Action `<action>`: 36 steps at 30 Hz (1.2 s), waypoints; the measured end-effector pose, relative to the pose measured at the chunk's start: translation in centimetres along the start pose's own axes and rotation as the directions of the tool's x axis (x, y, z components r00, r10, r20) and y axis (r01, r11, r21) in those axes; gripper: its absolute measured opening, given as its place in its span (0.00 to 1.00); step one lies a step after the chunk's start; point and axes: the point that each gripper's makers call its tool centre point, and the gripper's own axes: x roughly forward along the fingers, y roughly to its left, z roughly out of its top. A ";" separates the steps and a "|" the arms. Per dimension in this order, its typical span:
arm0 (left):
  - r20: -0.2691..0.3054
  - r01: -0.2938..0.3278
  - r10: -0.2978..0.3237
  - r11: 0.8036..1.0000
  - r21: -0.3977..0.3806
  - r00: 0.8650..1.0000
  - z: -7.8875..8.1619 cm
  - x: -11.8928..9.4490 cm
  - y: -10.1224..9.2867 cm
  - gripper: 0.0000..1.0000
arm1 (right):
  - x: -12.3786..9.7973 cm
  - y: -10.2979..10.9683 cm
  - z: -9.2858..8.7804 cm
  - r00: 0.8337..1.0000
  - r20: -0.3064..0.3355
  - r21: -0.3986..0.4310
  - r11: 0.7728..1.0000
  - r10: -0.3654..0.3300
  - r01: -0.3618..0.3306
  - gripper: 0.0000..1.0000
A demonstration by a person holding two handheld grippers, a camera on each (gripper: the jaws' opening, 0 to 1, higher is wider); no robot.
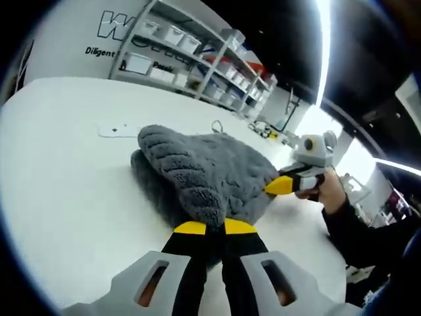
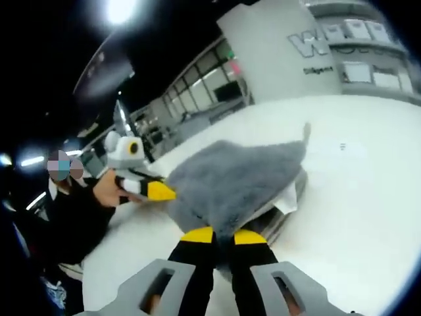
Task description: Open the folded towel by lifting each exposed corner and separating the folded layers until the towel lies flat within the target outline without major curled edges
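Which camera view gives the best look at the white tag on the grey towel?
The right gripper view: the white tag hangs in plain sight at the towel's lifted edge. The left gripper view shows the towel's fluffy top, held by both tongs, with no tag visible.

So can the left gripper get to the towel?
Yes, it looks that way. The left gripper already seems to pinch a fold of the grey towel, its yellow tips closed on the cloth. Nothing sits between them, and the right gripper seems to hold another edge.

The towel (image 1: 210, 171) lies on the table (image 1: 66, 184), with shelves (image 1: 197, 52) behind it.
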 end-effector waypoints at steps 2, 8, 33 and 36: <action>-0.001 -0.001 0.001 1.000 0.004 1.000 -0.2 -0.1 -0.1 0.03 | -0.1 0.2 -0.1 1.000 -0.002 -0.015 1.000 -0.005 0.005 0.02; -0.005 -0.007 0.007 1.000 0.025 1.000 -0.4 -0.4 -0.5 0.03 | -0.3 0.2 -0.3 1.000 -0.003 -0.016 1.000 0.000 0.000 0.02; -0.023 -0.001 0.002 0.997 0.081 1.000 -2.5 -1.9 -2.4 0.03 | -1.5 2.8 -2.5 0.999 -0.023 -0.002 0.999 0.043 -0.043 0.03; -0.023 -0.006 0.008 0.996 0.087 1.000 -2.6 -2.0 -2.4 0.03 | -1.5 2.8 -2.6 0.999 -0.024 0.000 0.999 0.043 -0.043 0.03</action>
